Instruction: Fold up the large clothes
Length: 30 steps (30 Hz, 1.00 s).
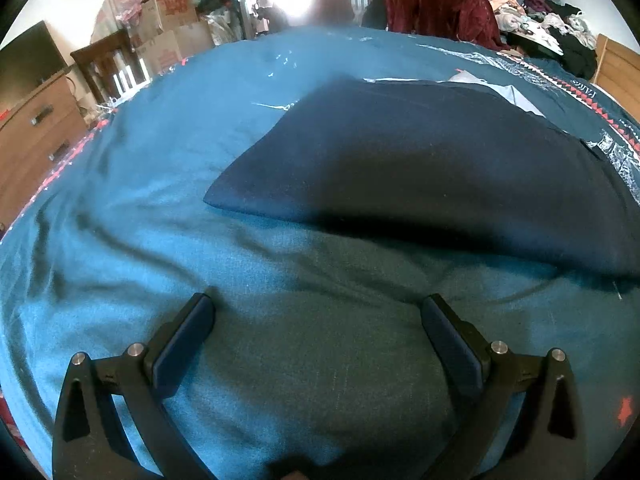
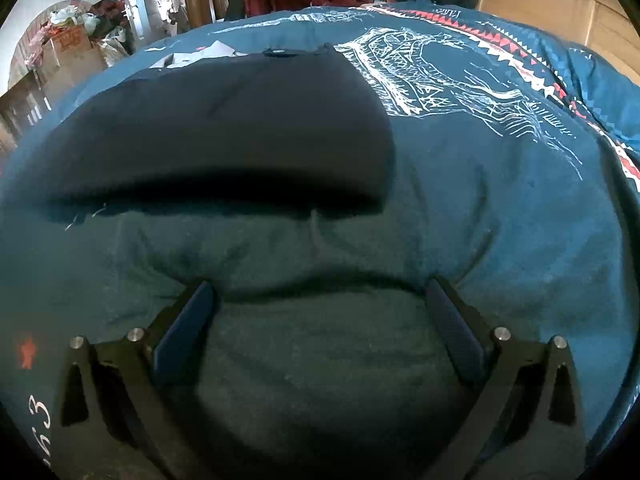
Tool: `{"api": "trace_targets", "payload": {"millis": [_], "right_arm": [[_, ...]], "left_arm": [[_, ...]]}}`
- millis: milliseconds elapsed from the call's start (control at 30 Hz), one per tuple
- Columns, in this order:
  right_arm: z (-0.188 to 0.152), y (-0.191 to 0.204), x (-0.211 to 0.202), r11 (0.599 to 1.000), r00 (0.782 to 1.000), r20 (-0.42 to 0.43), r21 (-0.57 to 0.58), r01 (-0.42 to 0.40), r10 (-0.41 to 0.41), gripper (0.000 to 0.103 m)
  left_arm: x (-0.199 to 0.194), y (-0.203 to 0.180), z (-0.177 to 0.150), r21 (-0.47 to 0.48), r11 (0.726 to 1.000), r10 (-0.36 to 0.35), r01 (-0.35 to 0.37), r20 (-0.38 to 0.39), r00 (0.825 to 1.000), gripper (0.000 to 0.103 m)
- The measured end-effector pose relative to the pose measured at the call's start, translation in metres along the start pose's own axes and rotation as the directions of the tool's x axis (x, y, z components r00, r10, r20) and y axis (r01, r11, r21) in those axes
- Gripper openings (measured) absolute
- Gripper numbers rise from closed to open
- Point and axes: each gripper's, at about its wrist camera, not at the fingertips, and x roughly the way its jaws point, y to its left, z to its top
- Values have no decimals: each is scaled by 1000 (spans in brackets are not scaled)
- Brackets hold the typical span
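A dark navy garment (image 1: 420, 160) lies folded flat on a teal bedspread (image 1: 140, 184). It also shows in the right wrist view (image 2: 224, 132), with a white piece of fabric (image 2: 208, 54) peeking out at its far edge. My left gripper (image 1: 318, 308) is open and empty, low over the bedspread just in front of the garment's near edge. My right gripper (image 2: 320, 296) is open and empty too, its fingers resting on the bedspread (image 2: 480, 220) a little short of the garment's near edge.
A dark red garment (image 1: 436, 4) hangs at the far side of the bed. A heap of mixed clothes (image 1: 536, 8) lies at the far right. Cardboard boxes (image 1: 168, 28) and a wooden dresser (image 1: 36, 132) stand to the left. A wooden headboard (image 2: 560, 12) stands at the right.
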Motion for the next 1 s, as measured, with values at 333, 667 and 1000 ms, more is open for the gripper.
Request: {"api": "trace_targets", "payload": {"millis": [333, 667, 1000], "right_arm": [[0, -2, 0, 1000, 1000, 5, 9, -16, 16, 103], [-2, -6, -2, 999, 999, 16, 17, -36, 36, 103], [-2, -1, -5, 1000, 1000, 22, 2, -7, 7, 103]], "left_arm": [[-1, 0, -1, 2, 1000, 7, -7, 3, 1000, 103], [-1, -1, -2, 7, 1000, 13, -13, 1, 1000, 103], [-3, -1, -4, 9, 1000, 11, -11, 8, 1000, 103]]}}
